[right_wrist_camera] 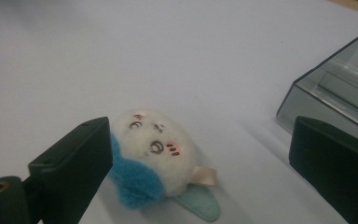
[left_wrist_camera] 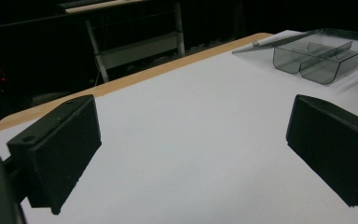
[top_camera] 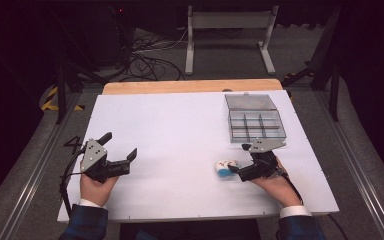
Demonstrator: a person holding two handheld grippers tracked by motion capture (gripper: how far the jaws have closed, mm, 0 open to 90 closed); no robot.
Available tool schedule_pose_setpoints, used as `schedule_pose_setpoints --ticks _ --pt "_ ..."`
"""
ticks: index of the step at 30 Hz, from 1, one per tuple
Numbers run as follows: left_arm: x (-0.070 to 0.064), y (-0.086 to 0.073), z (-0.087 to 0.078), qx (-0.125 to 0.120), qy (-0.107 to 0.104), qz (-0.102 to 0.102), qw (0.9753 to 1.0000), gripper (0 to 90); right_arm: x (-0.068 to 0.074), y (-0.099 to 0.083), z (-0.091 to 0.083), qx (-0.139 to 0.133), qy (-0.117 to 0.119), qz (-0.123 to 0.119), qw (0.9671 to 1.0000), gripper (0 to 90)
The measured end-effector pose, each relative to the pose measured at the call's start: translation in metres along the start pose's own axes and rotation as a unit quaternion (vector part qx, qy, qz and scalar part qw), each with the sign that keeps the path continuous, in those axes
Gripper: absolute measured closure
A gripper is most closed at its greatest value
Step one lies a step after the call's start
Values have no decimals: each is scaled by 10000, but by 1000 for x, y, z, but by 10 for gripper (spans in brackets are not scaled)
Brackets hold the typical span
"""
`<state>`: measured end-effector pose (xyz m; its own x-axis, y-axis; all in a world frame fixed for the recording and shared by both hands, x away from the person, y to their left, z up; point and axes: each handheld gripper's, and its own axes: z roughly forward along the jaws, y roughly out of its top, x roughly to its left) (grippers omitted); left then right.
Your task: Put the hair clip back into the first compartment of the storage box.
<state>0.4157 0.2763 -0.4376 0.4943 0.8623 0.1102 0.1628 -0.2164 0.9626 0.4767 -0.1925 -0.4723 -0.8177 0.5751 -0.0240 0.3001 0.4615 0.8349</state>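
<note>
A small white-and-blue plush toy (top_camera: 223, 168) with a stitched face lies on the white table (top_camera: 170, 130) at the front right. My right gripper (top_camera: 237, 159) stands open around it, pointing left. In the right gripper view the toy (right_wrist_camera: 151, 156) rests against the left jaw, with a wide gap to the right jaw, and my gripper (right_wrist_camera: 200, 135) holds nothing. My left gripper (top_camera: 120, 145) is open at the front left, with nothing between its jaws. In the left gripper view this gripper (left_wrist_camera: 191, 121) looks across bare table.
A clear plastic compartment box (top_camera: 256, 125) with its lid open backward sits at the back right, just beyond my right gripper; it also appears as the box (left_wrist_camera: 312, 56) and box (right_wrist_camera: 335, 88). A wooden strip (top_camera: 190, 86) edges the table's far side.
</note>
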Motion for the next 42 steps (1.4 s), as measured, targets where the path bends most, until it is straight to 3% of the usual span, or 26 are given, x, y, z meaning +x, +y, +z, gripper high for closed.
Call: schedule_pose_setpoints --ticks 11,19,24,32,36,42 --pt "0 0 0 5 -27 -11 10000 36 5 -3 17 453 288 -76 9985 83" --pt "0 -1 1 49 -58 -15 10000 36 8 -4 21 585 558 -132 9966 107" --pt "0 -1 2 54 -61 -21 10000 37 9 -5 25 703 604 -167 9956 128" --pt "0 -1 2 65 -65 -26 10000 37 12 -6 28 822 750 -387 9930 296" --pt "0 -1 3 63 -68 -25 10000 37 12 -5 27 741 831 -435 9928 396" --pt "0 -1 2 58 -69 -28 10000 37 13 -4 24 633 761 -504 9938 416"
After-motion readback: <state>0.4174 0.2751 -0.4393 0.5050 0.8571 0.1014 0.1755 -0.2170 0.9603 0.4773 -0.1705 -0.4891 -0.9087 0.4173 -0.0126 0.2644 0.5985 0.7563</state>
